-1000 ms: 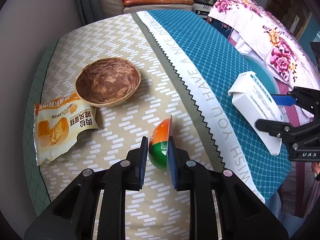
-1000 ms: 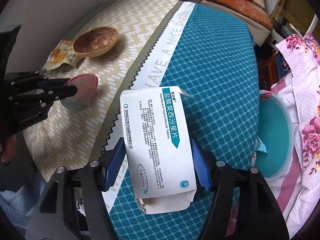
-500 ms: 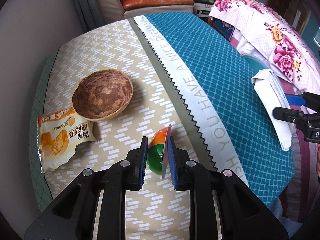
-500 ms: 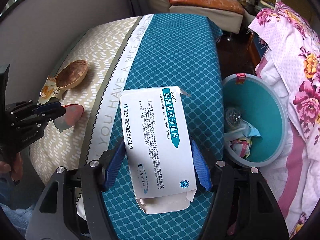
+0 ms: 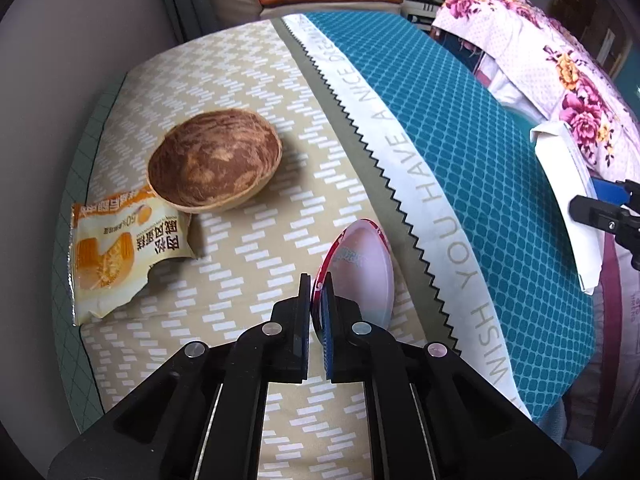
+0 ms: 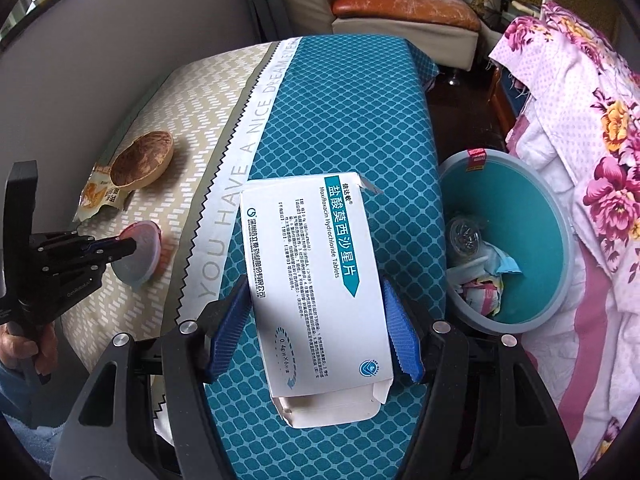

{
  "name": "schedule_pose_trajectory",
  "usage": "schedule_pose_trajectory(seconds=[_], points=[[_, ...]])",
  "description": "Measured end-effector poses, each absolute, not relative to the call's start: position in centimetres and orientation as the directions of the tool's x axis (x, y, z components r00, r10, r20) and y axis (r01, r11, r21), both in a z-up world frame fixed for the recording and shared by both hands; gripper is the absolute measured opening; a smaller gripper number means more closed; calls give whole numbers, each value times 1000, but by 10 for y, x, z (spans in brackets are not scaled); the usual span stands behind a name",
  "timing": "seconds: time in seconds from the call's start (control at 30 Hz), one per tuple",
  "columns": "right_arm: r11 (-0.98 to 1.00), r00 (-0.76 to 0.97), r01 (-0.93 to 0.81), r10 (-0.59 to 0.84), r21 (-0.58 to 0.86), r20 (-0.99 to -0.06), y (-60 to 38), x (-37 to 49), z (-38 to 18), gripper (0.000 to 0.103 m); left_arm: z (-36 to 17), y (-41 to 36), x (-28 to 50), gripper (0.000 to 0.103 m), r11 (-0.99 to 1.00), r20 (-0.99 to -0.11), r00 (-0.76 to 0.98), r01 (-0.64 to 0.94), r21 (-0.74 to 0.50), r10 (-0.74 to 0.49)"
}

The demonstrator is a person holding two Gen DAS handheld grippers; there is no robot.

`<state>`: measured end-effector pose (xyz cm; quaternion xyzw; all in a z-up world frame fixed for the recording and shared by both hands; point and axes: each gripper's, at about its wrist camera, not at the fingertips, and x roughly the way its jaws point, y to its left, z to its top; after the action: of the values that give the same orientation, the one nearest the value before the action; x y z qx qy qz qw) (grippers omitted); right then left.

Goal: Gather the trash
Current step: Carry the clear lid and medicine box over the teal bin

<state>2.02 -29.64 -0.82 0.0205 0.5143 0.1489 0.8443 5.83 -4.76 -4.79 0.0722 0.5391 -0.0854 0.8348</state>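
Note:
My left gripper (image 5: 318, 280) is shut, its jaws pinched on the thin red rim of a small plastic cup (image 5: 360, 268). The cup hangs tilted just above the beige cloth, its pale pink side showing. From the right wrist the same cup (image 6: 140, 256) sits at the left gripper's (image 6: 120, 246) tips. My right gripper (image 6: 314, 284) is shut on a white medicine box (image 6: 320, 280), holding it by its long sides over the teal cloth. To the right, below the table edge, stands a teal bin (image 6: 568, 264) with crumpled trash inside. The box (image 5: 568, 200) also shows at the right of the left wrist view.
A brown coconut-shell bowl (image 5: 214, 168) rests on the beige cloth, partly over a torn orange snack wrapper (image 5: 108, 256). A floral sheet (image 6: 580, 120) drapes beside the bin. A sofa (image 6: 400, 8) stands beyond the table's far end. A hand (image 6: 20, 344) grips the left tool.
The left jaws have closed tighter, onto the cup's rim, and the cup has turned from its orange-green side to its pale side. The right gripper carried the box toward the bin, then held still.

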Motion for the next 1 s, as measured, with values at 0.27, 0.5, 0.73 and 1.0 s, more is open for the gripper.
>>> schedule_pose_trajectory(seconds=[0.27, 0.5, 0.73, 1.0], points=[[967, 466, -193, 239, 165, -852, -311, 23, 4, 62, -18, -70, 65, 6, 968, -882, 455, 251, -7, -125], [981, 516, -103, 194, 165, -834, -351, 33, 12, 62, -12, -144, 87, 6, 930, -867, 462, 368, -3, -186], [984, 565, 24, 131, 174, -814, -412, 42, 19, 62, -15, -223, 112, 6, 880, -864, 443, 474, 2, -237], [972, 579, 143, 72, 188, -812, -478, 51, 17, 62, -23, -294, 139, 6, 841, -879, 393, 541, -16, -269]])
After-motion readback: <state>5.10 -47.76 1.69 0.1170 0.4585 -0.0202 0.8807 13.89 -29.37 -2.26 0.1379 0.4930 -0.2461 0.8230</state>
